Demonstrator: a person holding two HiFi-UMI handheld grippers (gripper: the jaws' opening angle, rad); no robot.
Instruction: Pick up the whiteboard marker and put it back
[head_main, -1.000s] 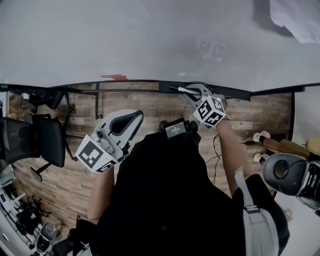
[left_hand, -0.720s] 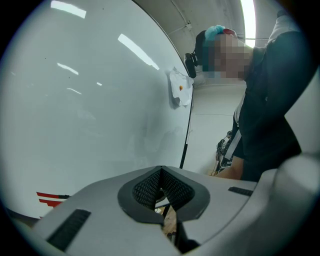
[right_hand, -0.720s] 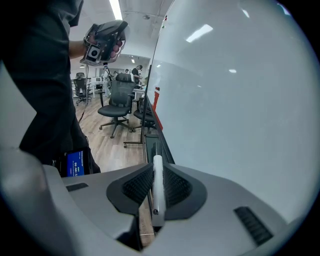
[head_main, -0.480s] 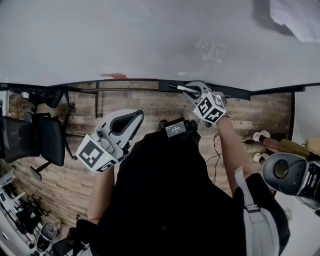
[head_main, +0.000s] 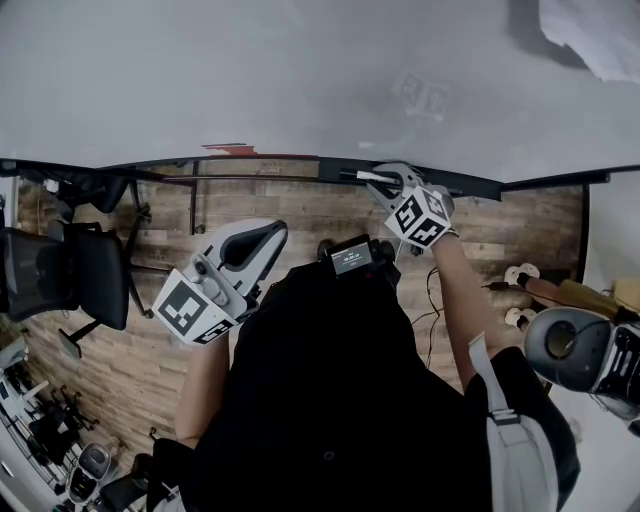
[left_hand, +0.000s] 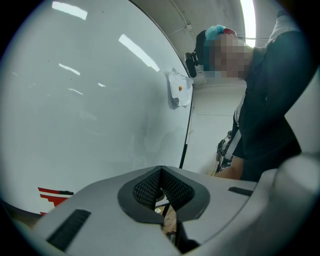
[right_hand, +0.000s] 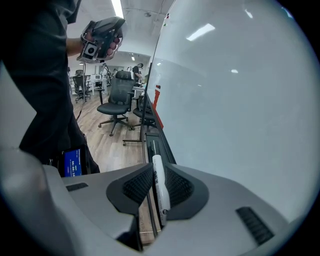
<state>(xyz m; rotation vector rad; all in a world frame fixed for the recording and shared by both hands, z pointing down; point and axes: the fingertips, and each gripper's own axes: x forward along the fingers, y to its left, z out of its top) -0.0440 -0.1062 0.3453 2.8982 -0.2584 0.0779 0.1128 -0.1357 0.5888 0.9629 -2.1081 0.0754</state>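
Note:
A white whiteboard marker with a dark tip lies between the pads of my right gripper, which is shut on it. In the head view the marker pokes left from my right gripper, just over the dark tray along the whiteboard's bottom edge. The same tray runs away beneath the marker in the right gripper view. My left gripper is held back from the board at chest height; its pads meet with nothing between them.
A sheet of paper is stuck at the board's upper right. A red strip marks the board near the tray. Office chairs stand on the wooden floor at left. A grey machine sits at right. A small screen hangs at the person's chest.
My right gripper with the marker has shifted very slightly up toward the tray. The left gripper has stayed where it was.

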